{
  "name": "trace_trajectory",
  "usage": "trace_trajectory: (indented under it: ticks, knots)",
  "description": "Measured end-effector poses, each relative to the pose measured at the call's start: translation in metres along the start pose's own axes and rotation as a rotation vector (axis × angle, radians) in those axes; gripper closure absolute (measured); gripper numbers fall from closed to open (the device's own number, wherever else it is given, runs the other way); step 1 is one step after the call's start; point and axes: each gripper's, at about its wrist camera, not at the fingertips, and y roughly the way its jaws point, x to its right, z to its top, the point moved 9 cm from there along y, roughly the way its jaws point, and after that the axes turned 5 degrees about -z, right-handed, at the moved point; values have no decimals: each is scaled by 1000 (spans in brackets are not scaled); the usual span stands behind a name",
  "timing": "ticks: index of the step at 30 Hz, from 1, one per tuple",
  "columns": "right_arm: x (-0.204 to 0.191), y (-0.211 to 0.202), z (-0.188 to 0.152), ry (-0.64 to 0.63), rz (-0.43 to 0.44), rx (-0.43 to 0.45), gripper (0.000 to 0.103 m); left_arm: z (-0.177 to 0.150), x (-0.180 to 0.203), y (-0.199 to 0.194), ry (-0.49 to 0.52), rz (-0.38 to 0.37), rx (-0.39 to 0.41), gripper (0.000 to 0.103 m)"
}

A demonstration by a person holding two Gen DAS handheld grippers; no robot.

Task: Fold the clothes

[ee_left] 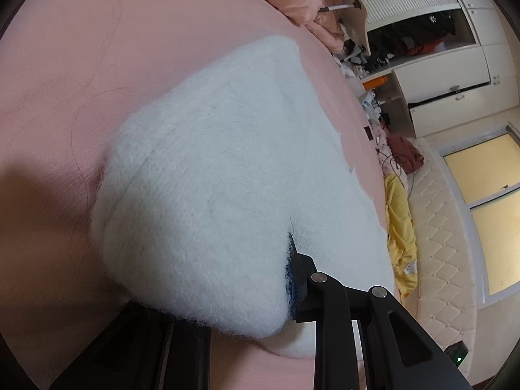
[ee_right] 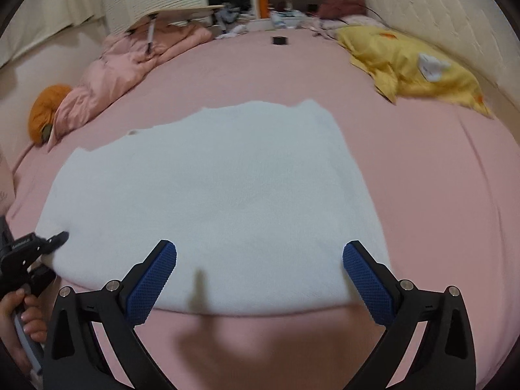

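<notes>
Left fingers: the left gripper (ee_left: 289, 279) is pinching a fold of the white sweater (ee_left: 208, 169); the fluffy knit bulges over and hides one finger, and the blue pad of the other finger (ee_left: 294, 279) presses into the wool. From the right wrist view the same gripper (ee_right: 48, 242) bites the sweater's near left corner.
Left hand: a hand (ee_right: 19, 315) grips the handle of that gripper, at the left of the sweater.
Right fingers: the right gripper (ee_right: 260, 279) is spread wide, both blue pads (ee_right: 152, 279) bare, with nothing between them; they hover over the sweater's near edge.
White sweater: it lies on the pink bed (ee_right: 422, 195), mostly flat, its near edge a straight fold and its far edge uneven. The corner at the left gripper is lifted and bunched.
Shadow: a dark shadow falls on the sheet just in front of the sweater's near edge.
Yellow cloth: a crumpled yellow cloth (ee_right: 412, 65) lies beyond the sweater to the right, well apart from it, with a small white piece on it.
Pink quilt: a bunched pink quilt (ee_right: 130, 65) sits beyond the sweater to the left.
Orange bundle: an orange bundle (ee_right: 45, 110) lies at the quilt's left end, far from the sweater.
Small black thing: a small black thing (ee_right: 279, 40) rests on the bed far behind the sweater; too small to tell what.
</notes>
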Motion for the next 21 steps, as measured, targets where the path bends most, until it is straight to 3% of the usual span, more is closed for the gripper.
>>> trace_trajectory:
  ticks: [3,11,15,21]
  knots:
    - [15,6,3,118,52,-33,1,0,9,-7,40,55,22,81]
    - [58,-25,42,223,51,108,1,7,53,-26,200,199,121,84]
    - [97,-45,57,334,60,170,1,7,110,-30,417,287,182,85]
    - [145,-63,65,491,93,220,1,-8,192,-10,691,345,222,85]
